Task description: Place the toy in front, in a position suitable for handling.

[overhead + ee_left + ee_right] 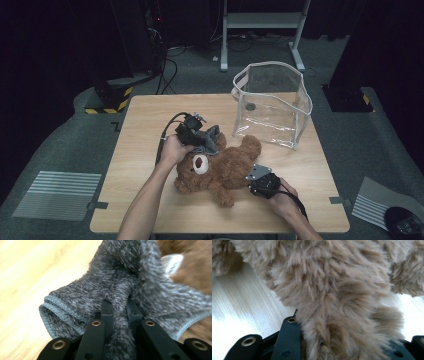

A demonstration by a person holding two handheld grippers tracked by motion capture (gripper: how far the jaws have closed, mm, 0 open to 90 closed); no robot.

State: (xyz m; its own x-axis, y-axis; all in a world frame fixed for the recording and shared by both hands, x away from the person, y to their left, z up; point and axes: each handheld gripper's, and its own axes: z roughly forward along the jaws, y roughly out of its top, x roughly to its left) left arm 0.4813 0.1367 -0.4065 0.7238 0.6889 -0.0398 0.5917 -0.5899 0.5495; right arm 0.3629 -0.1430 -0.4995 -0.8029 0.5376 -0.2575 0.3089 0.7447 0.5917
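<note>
The brown teddy bear (225, 167) lies on its back near the middle of the wooden surface (150, 200), head toward the person's left, with a grey fleece garment (210, 140) bunched at its head and shoulder. The left gripper (200, 131) is clamped on a fold of this grey fleece; in the left gripper view the jaws stand nearly together with a ridge of the fabric (120, 315) pinched between them, and a white sewn-in label (172, 263) shows beyond. The right gripper (256, 181) is clamped on a plush limb at the bear's lower end; in the right gripper view the fur (342, 322) fills the gap between the jaws. Judged from this layout, the work is at an early-to-middle stage: both holds are secured, but the garment is neither fully on nor fully off the bear. The clear plastic bag (272, 102) stands open and empty at the far right of the surface, well apart from the bear. Whether the garment is being fitted or removed cannot be determined. The garment's full shape, its openings and the right gripper's fingertips are hidden by fabric and fur.
</note>
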